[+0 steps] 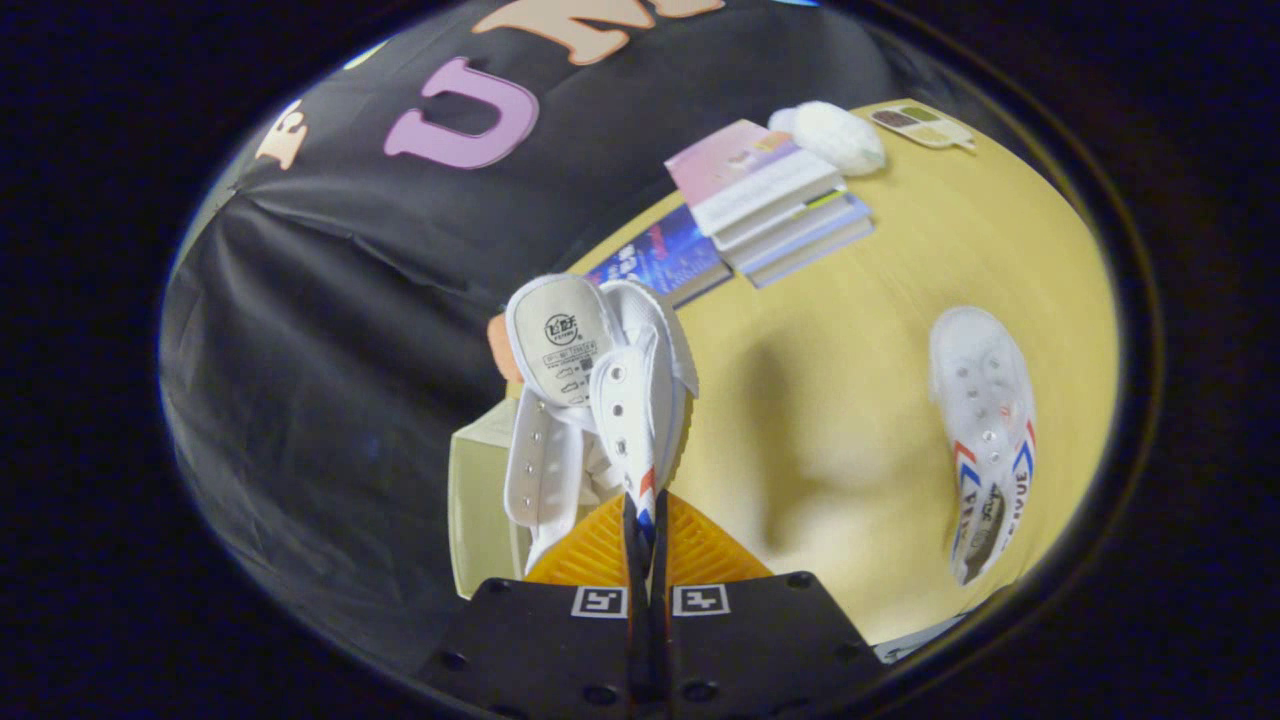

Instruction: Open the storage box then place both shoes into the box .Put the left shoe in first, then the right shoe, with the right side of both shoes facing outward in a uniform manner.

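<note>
My gripper is shut on the side wall of a white canvas shoe with red and blue stripes. The shoe hangs in the air just ahead of the fingers, its tongue and inside label turned toward the camera. Below and to the left of it, a pale translucent storage box sits at the edge of the yellow table; I cannot tell whether it stands open. The second white shoe lies on its side on the table, well off to the right of the fingers.
A stack of books lies at the far side of the table, with a blue book beside it. A white fluffy thing and a small palette-like card lie beyond. The black cloth wall hangs to the left.
</note>
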Action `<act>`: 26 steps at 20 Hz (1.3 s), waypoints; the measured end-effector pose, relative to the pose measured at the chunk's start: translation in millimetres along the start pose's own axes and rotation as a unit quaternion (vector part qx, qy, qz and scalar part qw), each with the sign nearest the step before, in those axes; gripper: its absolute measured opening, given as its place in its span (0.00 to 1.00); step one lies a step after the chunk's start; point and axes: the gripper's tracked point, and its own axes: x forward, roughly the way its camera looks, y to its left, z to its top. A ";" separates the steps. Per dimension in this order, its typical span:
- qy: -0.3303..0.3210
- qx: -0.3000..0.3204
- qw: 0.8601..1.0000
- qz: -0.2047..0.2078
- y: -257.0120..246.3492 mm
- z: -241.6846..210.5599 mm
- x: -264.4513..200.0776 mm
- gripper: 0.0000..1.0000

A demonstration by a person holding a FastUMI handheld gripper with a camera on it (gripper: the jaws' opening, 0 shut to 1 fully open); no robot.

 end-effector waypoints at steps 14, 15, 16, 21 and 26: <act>0.073 -0.057 0.995 0.046 150.9 -96.1 116.9 0.02; 0.077 -0.065 0.994 0.035 147.3 -104.6 125.4 0.02; 0.081 -0.070 0.994 0.025 144.0 -110.7 132.9 0.02; 0.079 -0.089 0.993 -0.007 132.7 -128.3 148.7 0.02; 0.065 -0.107 0.992 -0.020 130.5 -133.6 145.0 0.02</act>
